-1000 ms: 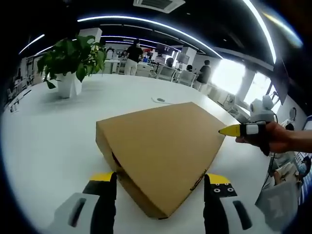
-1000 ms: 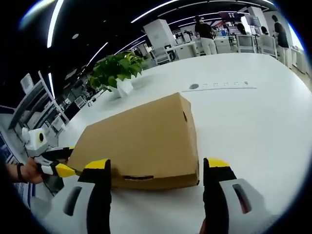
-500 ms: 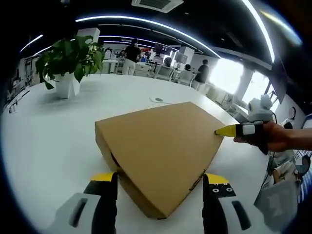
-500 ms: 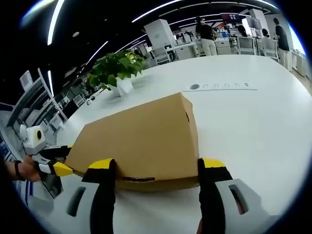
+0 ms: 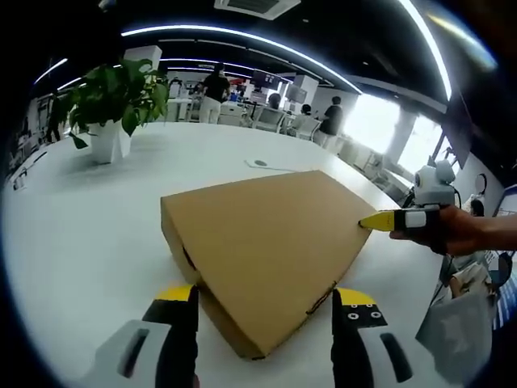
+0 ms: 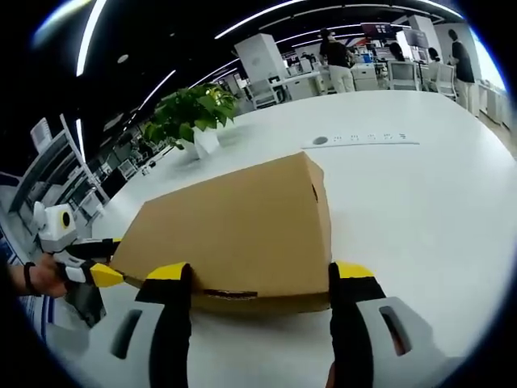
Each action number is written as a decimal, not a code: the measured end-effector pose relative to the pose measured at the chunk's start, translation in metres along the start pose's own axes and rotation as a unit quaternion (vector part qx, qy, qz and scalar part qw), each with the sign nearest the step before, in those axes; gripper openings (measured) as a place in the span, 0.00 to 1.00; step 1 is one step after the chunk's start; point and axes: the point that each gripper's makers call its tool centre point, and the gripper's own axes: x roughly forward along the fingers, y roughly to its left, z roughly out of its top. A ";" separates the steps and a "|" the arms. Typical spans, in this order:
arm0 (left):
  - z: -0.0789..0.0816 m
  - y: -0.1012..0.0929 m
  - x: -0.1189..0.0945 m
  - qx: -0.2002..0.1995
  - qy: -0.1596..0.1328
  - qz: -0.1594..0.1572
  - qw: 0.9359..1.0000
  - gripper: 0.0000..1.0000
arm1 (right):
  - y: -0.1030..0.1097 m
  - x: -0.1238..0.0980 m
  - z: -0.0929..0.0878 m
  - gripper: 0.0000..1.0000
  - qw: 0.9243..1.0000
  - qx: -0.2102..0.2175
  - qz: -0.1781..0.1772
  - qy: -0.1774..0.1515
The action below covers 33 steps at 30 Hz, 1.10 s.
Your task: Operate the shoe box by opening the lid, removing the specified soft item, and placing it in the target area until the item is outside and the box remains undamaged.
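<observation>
A shut brown cardboard shoe box (image 5: 266,234) lies flat on the white table (image 5: 81,226). My left gripper (image 5: 265,296) is open, its black and yellow jaws straddling the box's near corner. The right gripper (image 5: 394,218), held by a hand (image 5: 464,230), has its yellow tip at the box's right corner. In the right gripper view the box (image 6: 234,230) has its near edge between the jaws of my open right gripper (image 6: 258,273). The left gripper (image 6: 89,273) shows at the box's left corner.
A potted green plant (image 5: 113,97) stands in a white pot at the far left; it is also seen in the right gripper view (image 6: 192,117). A round socket plate (image 6: 321,140) is set in the table beyond the box. People and desks fill the office behind.
My right gripper's jaws have narrowed slightly and drawn up to the box's near edge. The left gripper view has shifted a little. The box stays shut and in place.
</observation>
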 end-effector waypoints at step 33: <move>-0.016 -0.001 -0.027 0.001 -0.003 0.012 1.000 0.64 | 0.029 -0.022 -0.028 0.72 0.997 -0.061 0.046 0.016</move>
